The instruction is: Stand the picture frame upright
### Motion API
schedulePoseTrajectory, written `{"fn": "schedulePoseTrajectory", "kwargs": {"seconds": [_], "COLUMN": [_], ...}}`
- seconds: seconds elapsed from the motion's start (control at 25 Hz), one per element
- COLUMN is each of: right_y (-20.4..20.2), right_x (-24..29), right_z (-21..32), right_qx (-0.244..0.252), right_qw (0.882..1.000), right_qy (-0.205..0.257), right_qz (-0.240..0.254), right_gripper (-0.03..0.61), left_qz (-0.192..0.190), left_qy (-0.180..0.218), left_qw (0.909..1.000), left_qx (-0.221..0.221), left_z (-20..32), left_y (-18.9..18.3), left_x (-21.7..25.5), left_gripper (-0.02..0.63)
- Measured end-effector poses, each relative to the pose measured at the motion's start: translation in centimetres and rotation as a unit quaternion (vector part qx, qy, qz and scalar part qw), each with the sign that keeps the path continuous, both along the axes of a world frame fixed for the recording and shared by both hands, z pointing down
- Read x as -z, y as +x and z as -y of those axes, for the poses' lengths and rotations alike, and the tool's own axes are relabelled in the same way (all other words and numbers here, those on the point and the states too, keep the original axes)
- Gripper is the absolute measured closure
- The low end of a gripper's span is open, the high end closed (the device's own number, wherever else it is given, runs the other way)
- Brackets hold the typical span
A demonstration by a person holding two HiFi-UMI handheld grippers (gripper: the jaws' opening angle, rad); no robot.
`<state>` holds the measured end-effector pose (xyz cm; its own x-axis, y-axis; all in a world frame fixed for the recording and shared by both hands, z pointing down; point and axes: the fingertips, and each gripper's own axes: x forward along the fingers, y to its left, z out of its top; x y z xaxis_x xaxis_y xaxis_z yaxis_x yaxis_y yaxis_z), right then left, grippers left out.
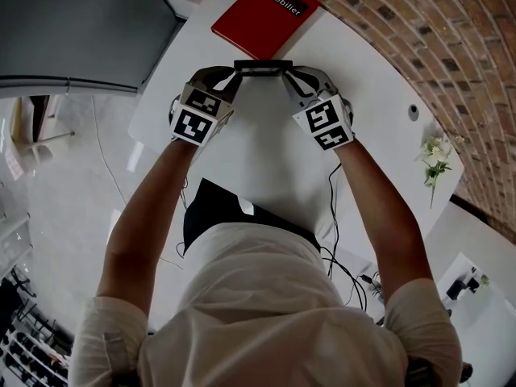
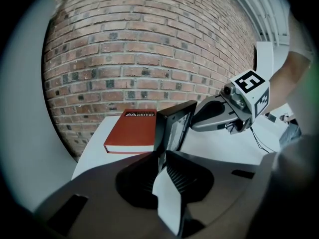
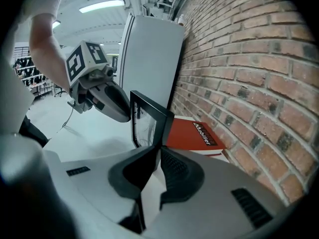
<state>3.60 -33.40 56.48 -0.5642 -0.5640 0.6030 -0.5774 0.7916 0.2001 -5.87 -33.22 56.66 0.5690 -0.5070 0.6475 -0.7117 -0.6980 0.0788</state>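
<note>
Pinching the picture frame point(image 1: 262, 66) at both side edges: left gripper point(image 1: 232, 77) and right gripper point(image 1: 292, 77), each clamped on it. Held upright near the far edge of the tabletop point(image 1: 266, 151), just before the red book point(image 1: 260, 14). Could topple flat if released unsupported; no back prop visible.

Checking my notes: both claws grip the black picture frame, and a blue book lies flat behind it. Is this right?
No, the book is red, not blue, as the head view shows. The left claw and right claw do grip the picture frame.
</note>
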Motion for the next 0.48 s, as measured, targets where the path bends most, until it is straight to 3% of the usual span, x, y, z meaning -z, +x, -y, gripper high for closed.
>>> {"fn": "schedulePoseTrajectory", "kwargs": {"seconds": [0.48], "right_y": [-0.13], "right_x": [-0.02], "right_z": [-0.22], "right_qx": [0.002], "right_qw": [1.000], "right_qy": [0.001], "right_qz": [0.004], "right_gripper": [0.540], "left_qz": [-0.005], "left_qy": [-0.001], "left_qw": [1.0000], "left_qx": [-0.002], "left_z": [0.13], "left_y": [-0.22], "left_x": [0.04], "left_gripper": [0.558]}}
